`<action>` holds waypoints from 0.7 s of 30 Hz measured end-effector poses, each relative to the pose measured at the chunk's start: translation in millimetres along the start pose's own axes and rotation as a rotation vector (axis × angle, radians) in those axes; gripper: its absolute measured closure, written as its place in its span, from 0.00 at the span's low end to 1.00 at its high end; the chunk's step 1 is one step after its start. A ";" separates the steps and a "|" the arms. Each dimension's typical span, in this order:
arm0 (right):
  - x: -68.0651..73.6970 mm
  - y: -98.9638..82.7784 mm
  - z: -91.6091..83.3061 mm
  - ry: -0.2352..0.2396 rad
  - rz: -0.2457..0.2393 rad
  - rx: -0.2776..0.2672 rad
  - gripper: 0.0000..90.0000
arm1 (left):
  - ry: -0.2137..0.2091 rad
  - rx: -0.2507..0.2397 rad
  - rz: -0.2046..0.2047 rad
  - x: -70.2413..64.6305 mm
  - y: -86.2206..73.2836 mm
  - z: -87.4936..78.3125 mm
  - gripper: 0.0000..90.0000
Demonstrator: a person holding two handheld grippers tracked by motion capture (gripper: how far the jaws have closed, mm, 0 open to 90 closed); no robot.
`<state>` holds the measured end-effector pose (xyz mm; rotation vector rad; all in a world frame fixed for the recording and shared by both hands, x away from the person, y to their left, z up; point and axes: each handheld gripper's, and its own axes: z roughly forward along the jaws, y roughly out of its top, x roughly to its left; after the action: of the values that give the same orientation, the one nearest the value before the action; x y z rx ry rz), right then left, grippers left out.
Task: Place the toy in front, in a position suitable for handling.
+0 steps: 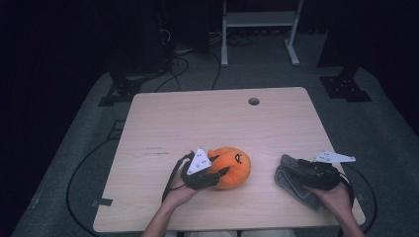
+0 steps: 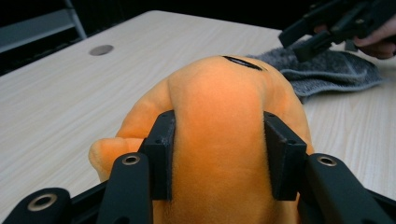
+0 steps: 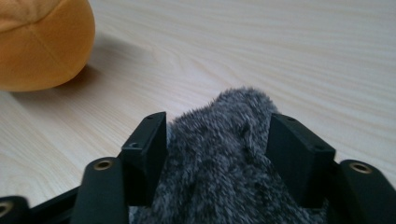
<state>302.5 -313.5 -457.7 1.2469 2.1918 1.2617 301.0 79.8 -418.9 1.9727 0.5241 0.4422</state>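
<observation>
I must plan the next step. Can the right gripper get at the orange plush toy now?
Probably not yet: the right gripper has the grey cloth between its jaws, and the left gripper already clamps the orange plush toy.

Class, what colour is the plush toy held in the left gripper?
Orange plush toy, clearest in the left gripper view.

1. Orange plush toy [image 2: 219,140]: lower body cut off by the bottom edge of the left gripper view; in the right gripper view, cut by the top and left edges.
2. Grey cloth [image 3: 219,158]: near end cut by the bottom edge of the right gripper view; partly hidden under the right gripper [image 1: 316,174] in the high view.
3. Small print on the table [image 1: 155,150]: too small to read.
4. Forearms: cut off by the bottom edge of the high view.
</observation>
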 end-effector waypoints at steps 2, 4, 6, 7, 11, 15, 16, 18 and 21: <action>-1.0 -0.2 2.5 -0.005 0.007 0.019 0.42 | -0.007 0.004 0.002 -3.7 1.1 5.4 0.58; -1.7 -0.7 5.3 -0.015 0.006 0.042 0.42 | -0.015 0.004 0.007 -5.4 1.7 7.9 0.58; -1.8 -1.6 8.8 -0.022 0.007 0.062 0.44 | -0.027 0.007 0.014 -10.2 3.9 14.2 0.58; -1.4 -1.9 10.9 -0.028 0.003 0.079 0.44 | -0.029 0.010 0.018 -11.1 4.4 16.2 0.58; 0.6 -3.0 18.9 -0.046 -0.004 0.132 0.50 | -0.045 0.025 0.023 -14.7 2.8 24.6 0.57; 2.5 -3.2 24.0 -0.080 -0.016 0.165 0.58 | -0.055 0.026 0.024 -14.4 1.2 25.9 0.54; 3.5 -3.3 24.8 -0.092 -0.020 0.171 0.61 | -0.060 0.027 0.021 -14.0 0.9 25.9 0.52; 5.0 -3.0 25.8 -0.116 -0.032 0.178 0.69 | -0.066 0.033 0.008 -13.1 1.0 25.4 0.41; 5.5 -2.2 26.4 -0.120 -0.035 0.184 0.79 | -0.072 0.022 -0.013 -10.4 2.2 20.1 0.25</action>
<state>314.9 -295.3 -473.4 1.3091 2.2724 0.9629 303.0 58.4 -426.4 1.9968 0.4983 0.3573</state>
